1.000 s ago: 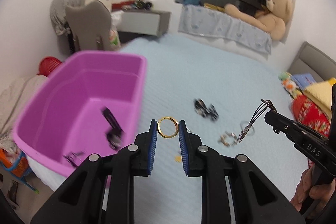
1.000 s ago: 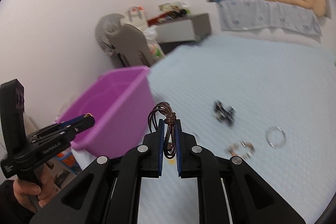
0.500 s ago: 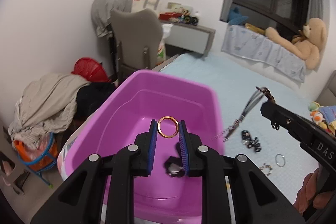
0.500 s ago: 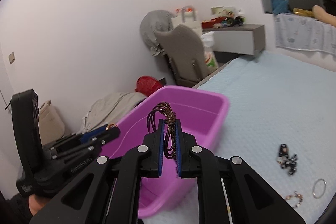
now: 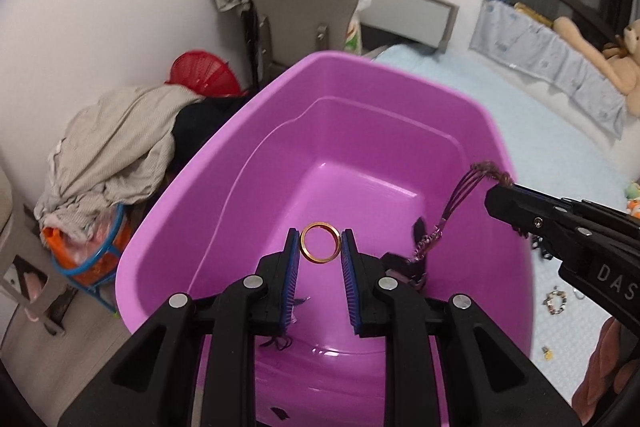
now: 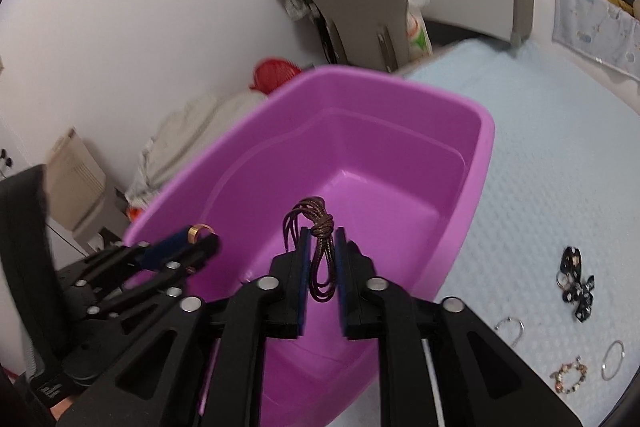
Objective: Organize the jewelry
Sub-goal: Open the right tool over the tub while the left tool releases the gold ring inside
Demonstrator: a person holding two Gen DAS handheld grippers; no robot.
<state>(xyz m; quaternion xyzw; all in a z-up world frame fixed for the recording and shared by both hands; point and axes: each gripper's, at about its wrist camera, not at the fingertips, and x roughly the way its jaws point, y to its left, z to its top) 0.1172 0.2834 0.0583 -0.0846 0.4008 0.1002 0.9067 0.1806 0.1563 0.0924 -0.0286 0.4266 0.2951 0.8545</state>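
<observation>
I'm holding both grippers over a purple plastic tub [image 5: 400, 115] that sits at the edge of a bed w/ a pale blue cover [image 6: 560, 163].

My left gripper [image 5: 320, 247] has a gold ring [image 5: 320, 242] between its blue pads. The jaws are opening, and the ring looks to touch the left pad w/ a slight gap at the right one, so the hold looks nearly gone. The ring hangs above the tub floor.

My right gripper [image 6: 320, 251] has a dark brown cord necklace [image 6: 318, 247], looped and knotted, between its pads. Those jaws are opening too, and I see gaps on both sides of the cord. In the left wrist view its chain end dangles down into the tub.

Already in the tub: a black hair bow [image 5: 404, 263], partly hidden behind my left fingers.

Still on the bed cover, well apart from the tub: a black bow clip [image 6: 576, 283], two silver hoops [image 6: 612, 359] and a beaded bracelet [image 6: 568, 375].

Risks, as I judge them:
- The ring could bounce or roll on hard plastic, though the high walls should keep it in.
- The cord may snag on a ribbed pad and not drop cleanly; pulling away then would drag it out over the rim.
- The chain end could tangle w/ the bow.
- Both grippers sit near each other; a careless swing could knock them together.
</observation>
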